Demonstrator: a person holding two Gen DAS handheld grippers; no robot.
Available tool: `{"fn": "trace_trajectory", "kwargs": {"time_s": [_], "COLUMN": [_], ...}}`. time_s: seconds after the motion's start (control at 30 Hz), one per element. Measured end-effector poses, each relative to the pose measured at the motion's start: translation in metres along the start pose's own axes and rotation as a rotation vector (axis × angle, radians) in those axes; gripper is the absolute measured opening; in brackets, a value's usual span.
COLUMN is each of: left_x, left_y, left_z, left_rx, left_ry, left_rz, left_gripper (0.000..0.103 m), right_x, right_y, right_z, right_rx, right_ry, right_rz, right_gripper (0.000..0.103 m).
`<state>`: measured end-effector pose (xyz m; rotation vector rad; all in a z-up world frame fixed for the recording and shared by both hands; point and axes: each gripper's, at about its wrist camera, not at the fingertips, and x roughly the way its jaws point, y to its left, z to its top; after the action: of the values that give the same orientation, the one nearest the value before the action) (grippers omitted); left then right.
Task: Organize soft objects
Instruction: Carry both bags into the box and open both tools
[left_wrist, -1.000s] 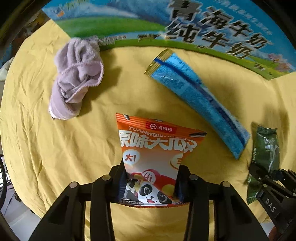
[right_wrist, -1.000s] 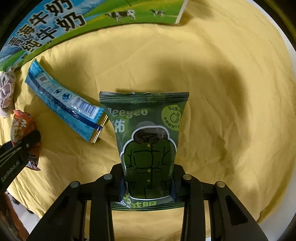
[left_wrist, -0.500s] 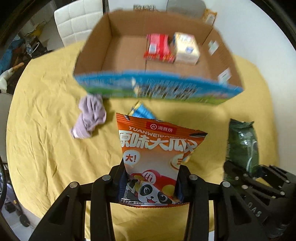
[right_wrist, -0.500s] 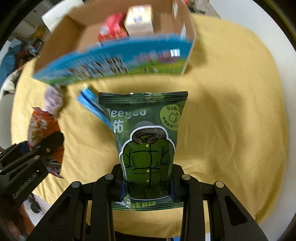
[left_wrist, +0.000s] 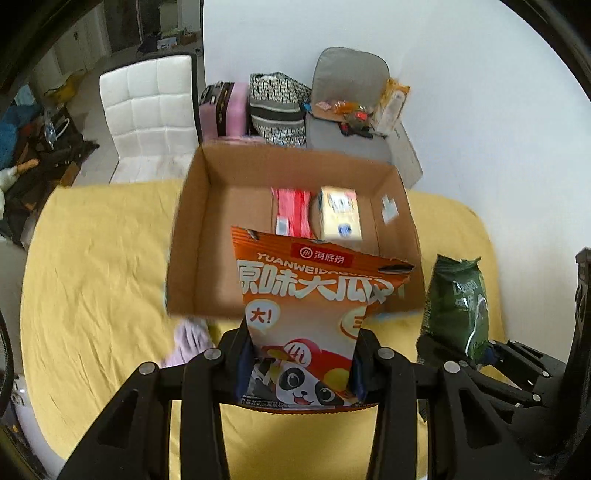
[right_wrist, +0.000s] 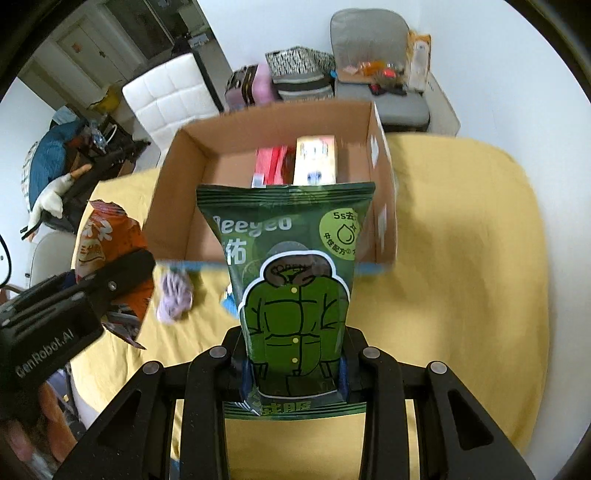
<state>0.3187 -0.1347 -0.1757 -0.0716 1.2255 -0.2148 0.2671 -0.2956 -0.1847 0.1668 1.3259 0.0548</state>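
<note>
My left gripper (left_wrist: 301, 363) is shut on an orange snack bag (left_wrist: 314, 295) and holds it upright, high above the yellow table (left_wrist: 92, 295), just before an open cardboard box (left_wrist: 192, 236). My right gripper (right_wrist: 293, 369) is shut on a dark green wipes pack (right_wrist: 291, 266), also raised before the box (right_wrist: 173, 192). The box holds a red pack (left_wrist: 291, 214) and a pale yellow pack (left_wrist: 338, 212). A lilac cloth (right_wrist: 173, 299) lies on the table before the box, also in the left wrist view (left_wrist: 188, 343). The green pack (left_wrist: 458, 299) shows at the right of the left wrist view.
A blue packet (right_wrist: 229, 302) peeks out behind the green pack. Beyond the table stand a white chair (left_wrist: 147, 110), a grey chair with clutter (left_wrist: 347, 110), bags and a pink suitcase (left_wrist: 221, 107). The white wall is at the right.
Both grippers have risen and tilted up with their packs. The view went from the tabletop to looking down into the box and the room behind.
</note>
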Motion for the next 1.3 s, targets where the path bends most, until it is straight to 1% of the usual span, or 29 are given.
{"fn": "trace_trajectory", "kwargs": {"time_s": [0.07, 0.2, 0.33, 0.4, 0.5, 0.6, 0.77, 0.83, 0.93, 1.0, 1.17, 1.23, 1.27, 1.3], "left_x": [0.015, 0.049, 0.092, 0.117, 0.154, 0.186, 0.225, 0.235, 0.248, 0.256, 0.261, 0.263, 0.263, 0.263], "left_y": [0.006, 0.018, 0.029, 0.037, 0.047, 0.053, 0.060, 0.063, 0.066, 0.069, 0.068, 0.066, 0.066, 0.066], "left_z": [0.021, 0.057, 0.084, 0.093, 0.105, 0.114, 0.124, 0.126, 0.129, 0.131, 0.137, 0.139, 0.139, 0.140], "left_rx": [0.002, -0.017, -0.027, -0.043, -0.054, -0.051, -0.052, -0.064, -0.064, -0.069, -0.070, -0.068, -0.073, -0.075], "left_ry": [0.003, 0.058, 0.123, 0.165, 0.222, 0.265, 0.326, 0.343, 0.360, 0.379, 0.388, 0.405, 0.412, 0.413], "left_rz": [0.019, 0.020, 0.035, 0.038, 0.045, 0.076, 0.097, 0.091, 0.105, 0.097, 0.100, 0.115, 0.120, 0.114], "left_gripper": [0.038, 0.038, 0.038, 0.038, 0.038, 0.038, 0.038, 0.038, 0.038, 0.038, 0.040, 0.043, 0.044, 0.044], "right_x": [0.003, 0.032, 0.070, 0.102, 0.133, 0.162, 0.203, 0.216, 0.227, 0.233, 0.244, 0.247, 0.252, 0.253], "right_y": [0.000, -0.004, -0.009, -0.014, -0.017, -0.019, -0.023, -0.025, -0.030, -0.033, -0.037, -0.035, -0.034, -0.033], "right_z": [0.018, 0.052, 0.076, 0.088, 0.095, 0.098, 0.098, 0.096, 0.093, 0.091, 0.090, 0.091, 0.093, 0.094], "right_rx": [0.004, 0.024, 0.047, 0.062, 0.068, 0.070, 0.078, 0.077, 0.077, 0.080, 0.074, 0.069, 0.069, 0.070], "right_ry": [-0.002, 0.021, 0.067, 0.107, 0.148, 0.185, 0.237, 0.257, 0.277, 0.290, 0.304, 0.312, 0.317, 0.319], "right_rz": [-0.010, -0.031, -0.056, -0.058, -0.065, -0.084, -0.103, -0.107, -0.115, -0.118, -0.124, -0.122, -0.115, -0.111], "right_gripper": [0.035, 0.035, 0.035, 0.035, 0.035, 0.035, 0.035, 0.035, 0.035, 0.035, 0.036, 0.036, 0.038, 0.043]}}
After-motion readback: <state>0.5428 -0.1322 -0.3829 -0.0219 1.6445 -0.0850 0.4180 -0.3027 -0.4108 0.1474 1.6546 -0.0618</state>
